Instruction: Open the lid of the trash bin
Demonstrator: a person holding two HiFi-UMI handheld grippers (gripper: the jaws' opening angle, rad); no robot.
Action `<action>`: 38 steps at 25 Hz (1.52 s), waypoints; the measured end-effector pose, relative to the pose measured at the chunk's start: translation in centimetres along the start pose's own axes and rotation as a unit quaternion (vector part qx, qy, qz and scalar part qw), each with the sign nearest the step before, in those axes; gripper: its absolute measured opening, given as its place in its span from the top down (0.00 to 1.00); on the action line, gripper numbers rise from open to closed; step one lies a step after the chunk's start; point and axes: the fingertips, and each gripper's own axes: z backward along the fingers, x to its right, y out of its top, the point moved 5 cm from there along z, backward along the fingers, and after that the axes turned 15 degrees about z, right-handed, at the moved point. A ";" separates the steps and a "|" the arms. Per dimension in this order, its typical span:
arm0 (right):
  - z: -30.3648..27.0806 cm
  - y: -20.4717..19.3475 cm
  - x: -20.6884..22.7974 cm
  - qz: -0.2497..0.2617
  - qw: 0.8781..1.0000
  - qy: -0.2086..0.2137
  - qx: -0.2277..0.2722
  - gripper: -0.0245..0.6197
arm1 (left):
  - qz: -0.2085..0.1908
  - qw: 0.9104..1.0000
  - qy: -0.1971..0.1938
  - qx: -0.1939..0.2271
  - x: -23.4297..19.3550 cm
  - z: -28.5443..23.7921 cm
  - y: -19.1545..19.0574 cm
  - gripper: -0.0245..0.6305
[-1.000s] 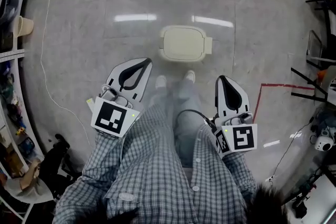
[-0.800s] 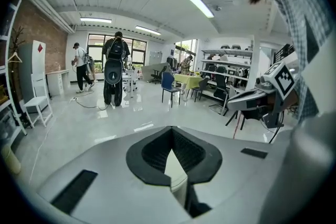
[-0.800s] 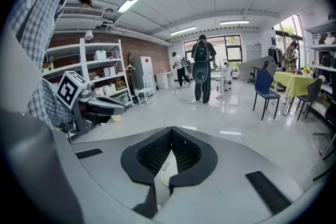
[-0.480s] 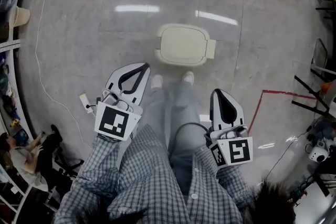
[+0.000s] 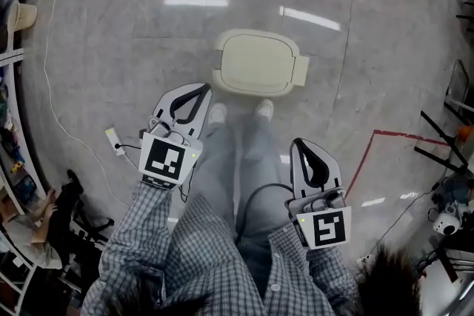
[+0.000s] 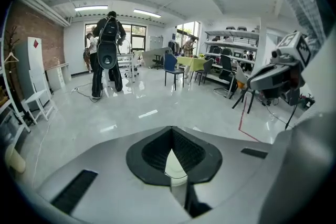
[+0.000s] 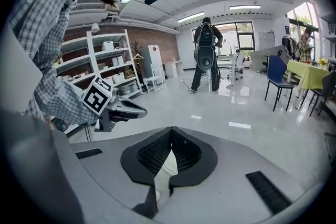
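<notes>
A cream, rounded-square plastic trash bin (image 5: 259, 61), lid shut, stands on the glossy grey floor (image 5: 111, 41). The left gripper (image 5: 200, 89) and right gripper (image 5: 304, 144), each with ribbed black pads, have their jaws together on nothing.

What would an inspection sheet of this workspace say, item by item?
Surface: glossy grey floor, red tape line at right.
Job's things: cream trash bin, lid shut, just ahead of the person's shoes.
Clutter: small white plug block on floor, left.
Grippers: left gripper and right gripper both shut, empty, apart from the bin.
Cables: white cable on floor, left; black cable by right gripper.
Surroundings: shelves at left; a standing person farther off.
</notes>
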 end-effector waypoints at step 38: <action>-1.7 -5.8 2.6 -0.083 0.996 0.006 -0.045 0.94 | 0.093 0.975 0.066 -0.193 -7.9 -16.3 -17.2 0.96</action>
